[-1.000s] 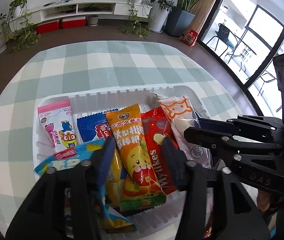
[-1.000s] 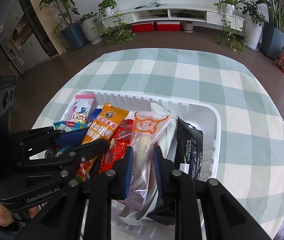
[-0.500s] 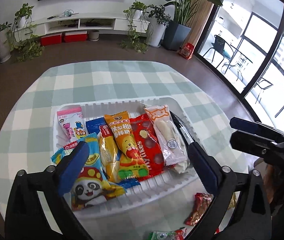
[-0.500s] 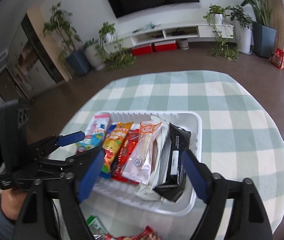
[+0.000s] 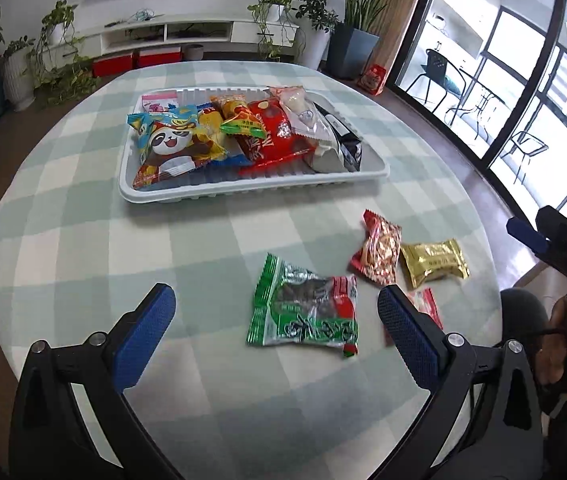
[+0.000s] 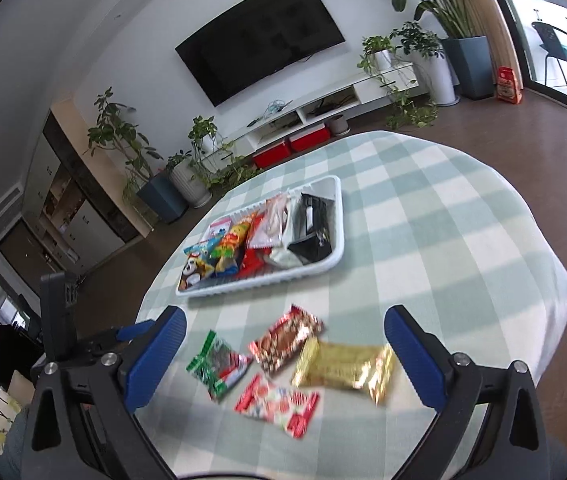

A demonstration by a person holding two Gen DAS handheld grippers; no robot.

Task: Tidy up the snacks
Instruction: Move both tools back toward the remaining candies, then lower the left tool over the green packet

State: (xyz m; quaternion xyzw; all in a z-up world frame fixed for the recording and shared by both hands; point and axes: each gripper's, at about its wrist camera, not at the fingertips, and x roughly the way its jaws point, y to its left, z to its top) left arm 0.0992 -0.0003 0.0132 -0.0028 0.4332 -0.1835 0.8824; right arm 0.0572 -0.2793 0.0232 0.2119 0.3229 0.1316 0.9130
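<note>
Green foil snack packet (image 5: pixel 303 312) lies flat between spread, empty left gripper (image 5: pixel 275 324) pads; right gripper (image 6: pixel 283 344) jaws opening, empty, farther off.

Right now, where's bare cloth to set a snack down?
Free: cloth left of the green packet, and right of the white tray. Crowded: the tray itself, and around the gold packet.

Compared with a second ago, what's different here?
Both tongs, left and right, let go of packets in the white tray and backed away to the near side of the table; the right is still opening, nothing between its jaws. The four loose snacks, like the green packet, haven't moved.
</note>
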